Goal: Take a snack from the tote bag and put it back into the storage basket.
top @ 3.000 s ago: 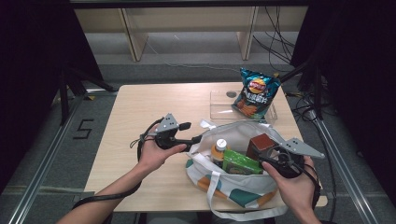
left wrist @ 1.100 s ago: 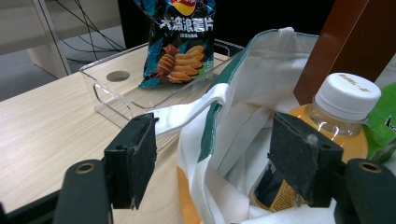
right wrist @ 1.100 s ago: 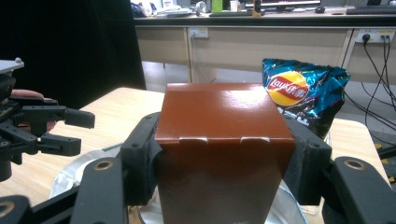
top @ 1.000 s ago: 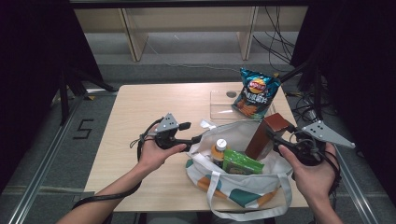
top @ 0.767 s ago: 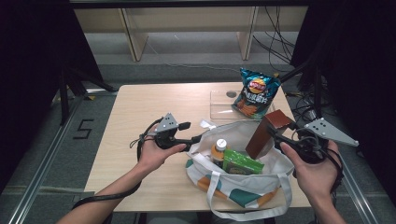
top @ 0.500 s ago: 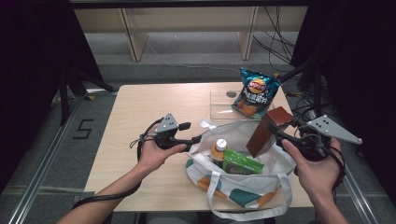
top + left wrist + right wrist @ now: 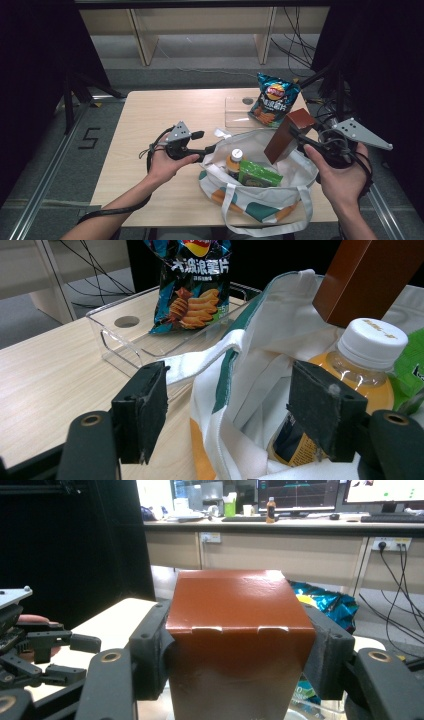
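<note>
Right gripper: your right gripper (image 7: 300, 136) has its two black jaws pressed against opposite sides of a tall reddish-brown cardboard box (image 7: 288, 134); the right gripper view shows the pads (image 7: 156, 652) flat on the box walls, jaws set wide around it.
Brown box: you hold it tilted, its top leaning away from you, lifted over the far right rim of the bag; its lower end hangs just above the opening.
Left gripper: your left gripper (image 7: 210, 149) sits at the bag's left rim with its jaws apart; in the left gripper view the white fabric edge runs between the pads (image 7: 145, 410), but neither pad presses on it.
Bag: a white fabric tote bag with green and orange trim (image 7: 260, 210) lies open on the pale wooden table (image 7: 150, 115), its handles (image 7: 235, 200) hanging toward your side.
Inside the bag: an orange-drink bottle with a white cap (image 7: 234, 161) stands upright next to a flat green packet (image 7: 259, 176); the brown box's lower corner is just above the bottle cap in the left gripper view.
Behind the bag: a clear plastic tray (image 7: 237, 107) rests on the table, and a blue crisp bag (image 7: 274, 99) stands propped in it.
Hands: your left hand (image 7: 165, 162) grips its tool beside the bag; your right hand (image 7: 342, 177) holds its tool off the table's right edge.
</note>
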